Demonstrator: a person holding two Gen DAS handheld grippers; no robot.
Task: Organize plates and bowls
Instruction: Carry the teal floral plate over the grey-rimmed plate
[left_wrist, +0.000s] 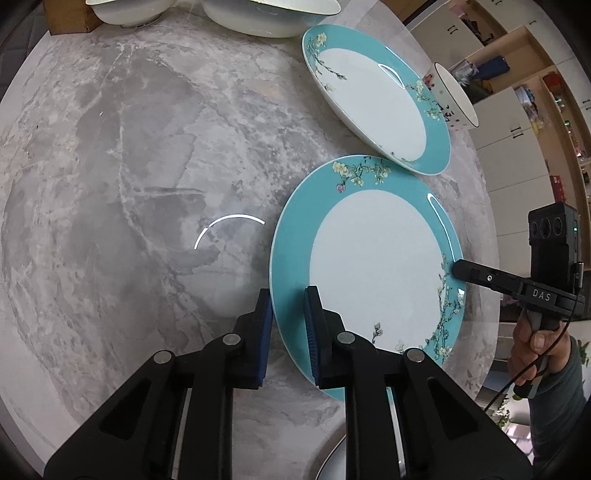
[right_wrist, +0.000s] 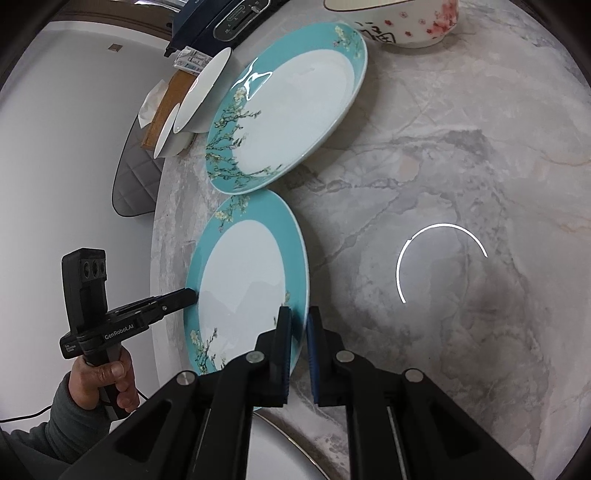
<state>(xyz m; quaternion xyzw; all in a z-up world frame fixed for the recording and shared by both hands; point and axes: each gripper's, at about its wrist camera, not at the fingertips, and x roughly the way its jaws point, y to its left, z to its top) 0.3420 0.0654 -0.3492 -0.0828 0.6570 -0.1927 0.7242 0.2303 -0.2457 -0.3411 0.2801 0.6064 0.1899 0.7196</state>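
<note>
Blue rubber pads on the left gripper (left_wrist: 288, 310) are pinched onto the left rim of the near plate (left_wrist: 369, 266). One finger is set under the rim and one on top, so the jaws are clamped on the teal edge. The plate is seen lying at the near side of the grey marble table (left_wrist: 110, 184), close to the table's edge. On the far right side of the same plate, the right gripper (right_wrist: 298, 325) is squeezed onto the rim in the same way. So the plate is held at two sides at once.

Only the thin edge is caught by each gripper. The plate is smooth and shiny, so it could be let slip if it is lifted fast or tipped. If one hand is raised more than the other, the plate could be twisted and pulled out of one grip. It could then be dropped on the hard table and chipped.

Just behind it, a second plate (left_wrist: 376, 96) is seen almost touching the first one. It could be bumped if the held plate is slid forward. A flowered bowl (right_wrist: 402, 22) and white bowls (left_wrist: 258, 18) are kept farther back and could be knocked too.
</note>
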